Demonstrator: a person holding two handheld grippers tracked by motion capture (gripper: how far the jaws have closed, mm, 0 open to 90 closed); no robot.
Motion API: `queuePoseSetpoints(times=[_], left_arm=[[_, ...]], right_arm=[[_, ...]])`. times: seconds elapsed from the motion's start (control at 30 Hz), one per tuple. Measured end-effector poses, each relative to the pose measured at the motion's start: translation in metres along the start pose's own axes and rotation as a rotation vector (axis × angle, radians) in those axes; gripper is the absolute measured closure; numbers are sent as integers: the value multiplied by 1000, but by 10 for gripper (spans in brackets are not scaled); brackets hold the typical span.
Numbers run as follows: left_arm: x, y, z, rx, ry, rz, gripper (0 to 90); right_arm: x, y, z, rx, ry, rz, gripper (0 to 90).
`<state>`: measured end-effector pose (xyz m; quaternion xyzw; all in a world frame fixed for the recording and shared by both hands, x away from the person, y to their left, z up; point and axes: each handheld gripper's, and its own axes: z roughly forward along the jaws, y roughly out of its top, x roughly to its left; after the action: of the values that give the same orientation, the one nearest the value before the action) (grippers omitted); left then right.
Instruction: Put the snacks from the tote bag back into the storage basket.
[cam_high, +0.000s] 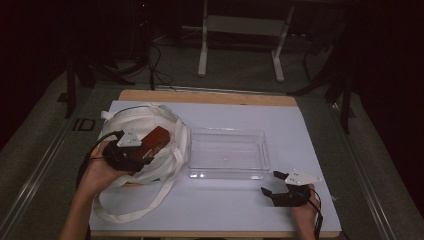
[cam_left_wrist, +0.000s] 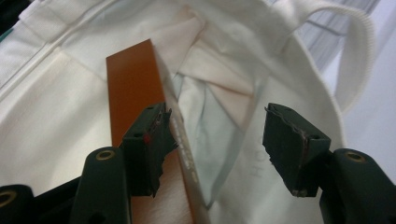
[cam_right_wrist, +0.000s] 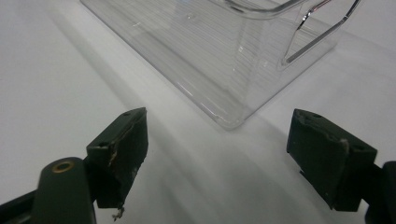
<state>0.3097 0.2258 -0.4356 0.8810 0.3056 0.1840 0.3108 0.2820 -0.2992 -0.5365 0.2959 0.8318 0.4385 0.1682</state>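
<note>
A white tote bag (cam_high: 131, 119) lies on the left of the table with a flat brown box (cam_high: 155, 139) sticking out of its mouth. My left gripper (cam_high: 146, 153) reaches into the bag. In the left gripper view the brown box (cam_left_wrist: 133, 88) rests against the left pad, while the other pad stands well apart from it over the white bag cloth (cam_left_wrist: 56, 107), so my left gripper (cam_left_wrist: 229, 140) is open. My right gripper (cam_high: 270, 183) rests on the table near the front right corner of a clear plastic tray (cam_high: 227, 131), open with nothing in it (cam_right_wrist: 224, 154).
The clear tray (cam_right_wrist: 210, 60) stands at the table's middle with nothing in it. The bag's long strap (cam_high: 132, 210) loops toward the front edge. A white sheet (cam_high: 300, 130) covers the tabletop. Stand legs and cables lie on the floor beyond.
</note>
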Motion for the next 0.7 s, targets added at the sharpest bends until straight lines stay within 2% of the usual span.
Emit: queuePoseSetpoints(times=[0.3,0.5,0.7], left_arm=[[6,-4,3,26,12,-16,409],[10,-8,5,62,50,-36,391],[13,-10,8,105,68,-57,378]], right_arm=[[0,0,0,0,1,0,204],[0,0,0,0,0,0,204],[0,0,0,1,1,-1,205]])
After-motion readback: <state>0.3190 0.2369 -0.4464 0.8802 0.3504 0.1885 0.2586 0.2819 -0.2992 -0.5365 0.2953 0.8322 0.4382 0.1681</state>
